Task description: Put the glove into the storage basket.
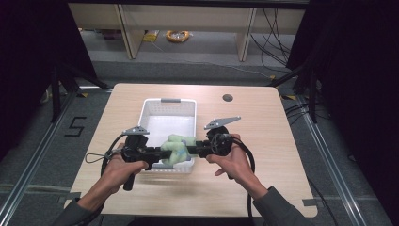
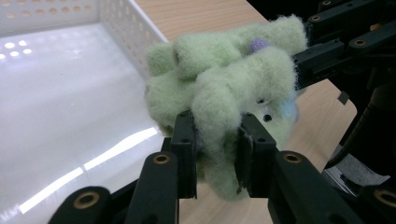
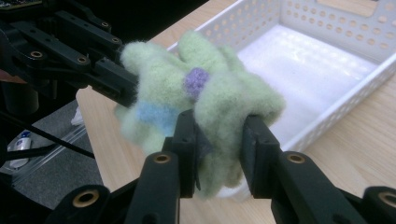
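Fuzz everywhere: a pale green fuzzy felt toy point(image 1: 178, 149) with a small purple dot and a light blue patch is caught between both tools, held in the air over the near rim of the white perforated plastic basket point(image 1: 155, 109). The left hand-held gripper point(image 1: 159, 152) comes in from the left, and in the left gripper view its two black jaws are pinched tight on a fold of the green felt point(image 2: 219, 88), the wool bulging out between them. The right hand-held gripper point(image 1: 192, 149) meets it from the opposite side; in the right gripper view its jaws are likewise clamped on the toy point(image 3: 201, 98), purple dot just above them. The two tools point at each other, nearly in one line, with the toy bunched between their tips. The basket sits in the middle of the light wooden tabletop point(image 1: 263, 136), its glossy white floor bare. The person's hands grip both handles at the near edge.
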A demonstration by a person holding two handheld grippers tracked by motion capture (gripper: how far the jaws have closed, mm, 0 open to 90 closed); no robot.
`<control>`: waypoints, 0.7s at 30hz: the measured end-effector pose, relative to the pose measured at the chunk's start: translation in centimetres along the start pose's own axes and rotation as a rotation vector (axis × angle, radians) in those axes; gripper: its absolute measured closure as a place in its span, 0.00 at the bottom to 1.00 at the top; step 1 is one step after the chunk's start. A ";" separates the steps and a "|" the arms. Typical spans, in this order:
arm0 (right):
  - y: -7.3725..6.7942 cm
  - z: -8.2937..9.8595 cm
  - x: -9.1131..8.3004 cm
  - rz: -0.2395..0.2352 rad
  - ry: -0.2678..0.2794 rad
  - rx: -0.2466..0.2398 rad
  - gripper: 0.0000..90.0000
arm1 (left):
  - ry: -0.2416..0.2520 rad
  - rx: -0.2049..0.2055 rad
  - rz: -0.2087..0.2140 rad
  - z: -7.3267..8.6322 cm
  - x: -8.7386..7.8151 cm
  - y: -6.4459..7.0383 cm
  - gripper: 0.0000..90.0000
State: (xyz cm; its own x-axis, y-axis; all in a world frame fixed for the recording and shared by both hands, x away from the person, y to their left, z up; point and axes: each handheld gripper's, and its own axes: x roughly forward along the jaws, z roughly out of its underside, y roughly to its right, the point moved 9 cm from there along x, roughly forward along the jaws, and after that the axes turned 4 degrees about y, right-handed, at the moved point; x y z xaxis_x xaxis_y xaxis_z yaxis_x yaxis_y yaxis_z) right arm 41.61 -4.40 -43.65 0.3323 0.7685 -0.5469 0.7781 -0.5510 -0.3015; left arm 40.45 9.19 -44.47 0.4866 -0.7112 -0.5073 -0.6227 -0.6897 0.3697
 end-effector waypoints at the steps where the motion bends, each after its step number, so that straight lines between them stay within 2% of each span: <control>1: 0.0 0.0 0.0 0.000 0.000 0.000 0.78 | 0.000 0.000 0.000 0.0 0.0 0.0 0.78; 2: -0.1 -0.1 0.2 -0.011 -0.011 0.015 0.78 | -0.001 -0.008 -0.003 0.0 -0.1 -0.4 0.78; 4: 0.0 -0.6 1.1 0.000 -0.020 0.006 0.78 | -0.012 -0.021 -0.009 -0.1 -0.2 -1.3 0.78; 5: 0.0 -0.7 1.3 0.002 -0.023 0.012 0.78 | -0.012 -0.021 -0.009 -0.1 -0.2 -1.3 0.78; 8: 0.1 -0.9 2.4 -0.004 -0.034 0.022 0.78 | -0.041 -0.032 -0.028 0.0 -0.2 -2.8 0.78; 9: 0.1 -0.9 2.4 -0.004 -0.034 0.022 0.78 | -0.041 -0.032 -0.028 0.0 -0.2 -2.8 0.78; 10: 0.1 -1.0 3.1 -0.003 -0.046 0.031 0.78 | -0.053 -0.038 -0.045 0.0 -0.2 -3.6 0.78; 11: 0.1 -1.0 3.4 -0.002 -0.051 0.035 0.78 | -0.053 -0.038 -0.045 0.0 -0.2 -3.6 0.78; 12: 0.3 -1.2 3.7 0.002 -0.047 0.024 0.78 | -0.058 -0.047 -0.050 0.0 -0.1 -4.2 0.78; 13: 0.3 -1.2 3.7 0.002 -0.047 0.024 0.78 | -0.058 -0.047 -0.050 0.0 -0.1 -4.2 0.78; 16: 0.7 -1.2 5.0 0.003 -0.062 0.045 0.78 | -0.084 -0.043 -0.075 0.2 0.0 -5.6 0.78; 17: 0.7 -1.1 5.3 0.002 -0.068 0.053 0.78 | -0.069 -0.060 -0.086 0.3 0.3 -5.7 0.78; 18: 0.8 -1.1 5.6 0.001 -0.074 0.055 0.78 | -0.096 -0.042 -0.086 0.5 0.2 -6.1 0.78; 19: 0.9 -1.0 5.9 0.004 -0.080 0.058 0.78 | -0.096 -0.042 -0.086 0.5 0.2 -6.1 0.78; 21: 1.2 -0.9 6.4 0.012 -0.090 0.065 0.78 | -0.111 -0.065 -0.095 0.9 0.6 -6.8 0.78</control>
State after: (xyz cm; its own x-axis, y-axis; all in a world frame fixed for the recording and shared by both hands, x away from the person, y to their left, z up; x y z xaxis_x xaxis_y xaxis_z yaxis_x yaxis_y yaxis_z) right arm 45.11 0.18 -46.79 0.2896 0.7312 -0.6177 0.7374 -0.5819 -0.3431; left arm 44.39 13.52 -48.02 0.4689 -0.6252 -0.6239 -0.5342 -0.7633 0.3635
